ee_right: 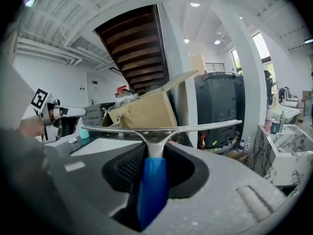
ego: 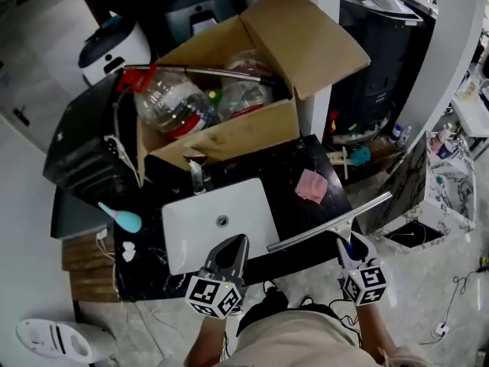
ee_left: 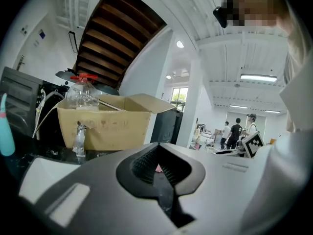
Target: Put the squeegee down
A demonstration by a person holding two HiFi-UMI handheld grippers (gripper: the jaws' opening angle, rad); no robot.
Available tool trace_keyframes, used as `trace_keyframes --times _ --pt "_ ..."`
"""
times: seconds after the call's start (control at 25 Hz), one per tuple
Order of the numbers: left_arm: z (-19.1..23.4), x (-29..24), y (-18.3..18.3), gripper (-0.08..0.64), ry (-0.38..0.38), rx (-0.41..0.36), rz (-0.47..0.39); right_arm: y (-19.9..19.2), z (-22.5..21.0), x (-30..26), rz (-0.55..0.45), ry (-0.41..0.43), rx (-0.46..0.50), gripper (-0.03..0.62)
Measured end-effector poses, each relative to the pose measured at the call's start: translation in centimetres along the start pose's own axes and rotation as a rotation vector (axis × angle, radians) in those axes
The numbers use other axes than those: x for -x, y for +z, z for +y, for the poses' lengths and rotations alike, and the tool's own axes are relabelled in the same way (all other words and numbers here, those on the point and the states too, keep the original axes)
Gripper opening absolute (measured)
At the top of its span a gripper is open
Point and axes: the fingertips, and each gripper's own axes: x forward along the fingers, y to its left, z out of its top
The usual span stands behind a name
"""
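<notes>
The squeegee [ego: 328,222] has a long metal blade and a blue handle [ee_right: 152,180]. My right gripper [ego: 345,245] is shut on that handle, with the blade held crosswise above the front right corner of the black counter [ego: 294,205]. In the right gripper view the blade [ee_right: 161,129] spans the picture just beyond my jaws. My left gripper [ego: 237,241] hovers over the front edge of the white basin [ego: 218,224]. Its jaws [ee_left: 159,168] are shut with nothing between them.
A pink cloth [ego: 311,185] lies on the counter right of the basin. The faucet [ego: 197,176] stands behind the basin, in front of a cardboard box [ego: 229,132] holding plastic bottles. A teal brush [ego: 122,217] lies at the left. A black bin [ego: 378,67] stands at the right.
</notes>
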Motion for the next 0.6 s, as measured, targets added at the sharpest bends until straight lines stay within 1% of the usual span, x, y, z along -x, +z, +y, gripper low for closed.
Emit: trace_keyframes --times 0.16,0.28,0.44,0.6 --pt "2.2 -2.2 2.4 0.015 -0.025 -0.012 -0.048 3.0 0.6 -3.3 -0.029 -0.001 0.044 0.123" --pt "3.7 -2.9 3.0 0.015 -0.031 0.023 -0.070 4.0 0.8 -5.6 -0.024 -0.008 0.059 0.123" --pt "5.4 -3.5 3.0 0.015 -0.026 0.036 -0.060 4.8 0.6 -9.2 -0.003 -0.001 0.078 0.123" --pt "7.0 -3.6 2.8 0.015 0.015 0.043 -0.039 5.2 -0.1 -12.8 0.028 0.022 0.076 0.123"
